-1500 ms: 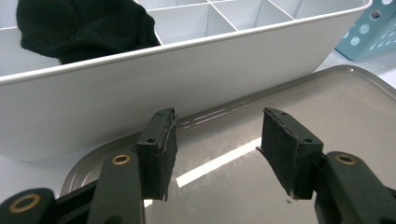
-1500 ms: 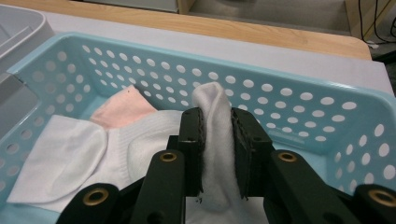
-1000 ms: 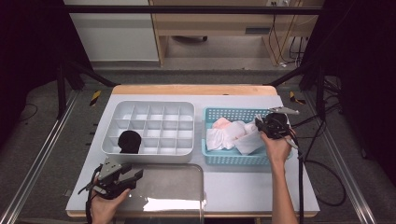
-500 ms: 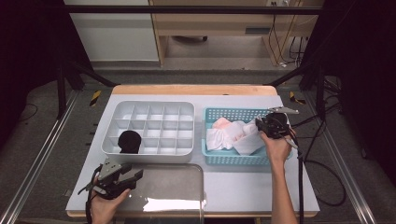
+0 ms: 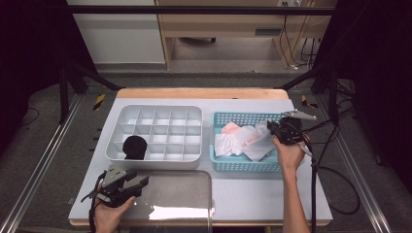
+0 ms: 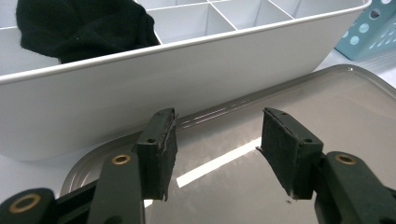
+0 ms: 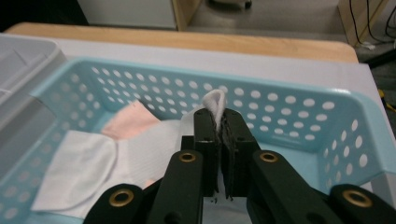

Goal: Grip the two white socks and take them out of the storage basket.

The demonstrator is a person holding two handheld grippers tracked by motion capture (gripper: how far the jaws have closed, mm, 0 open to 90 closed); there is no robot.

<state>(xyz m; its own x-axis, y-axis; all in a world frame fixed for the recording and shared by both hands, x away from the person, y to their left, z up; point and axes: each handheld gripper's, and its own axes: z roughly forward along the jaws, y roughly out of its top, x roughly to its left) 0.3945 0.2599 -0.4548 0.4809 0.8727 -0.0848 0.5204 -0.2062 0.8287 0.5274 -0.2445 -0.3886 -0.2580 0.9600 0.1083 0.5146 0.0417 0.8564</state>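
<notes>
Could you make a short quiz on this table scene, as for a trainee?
1. True or false: the right tool is shut on a white cloth.
2. Which container holds the black cloth? A) blue basket B) white divided tray
3. Over what does the left tool hover, jaws apart?

Key:
1. True.
2. B.
3. The clear lid, lying in front of the tray.
</notes>
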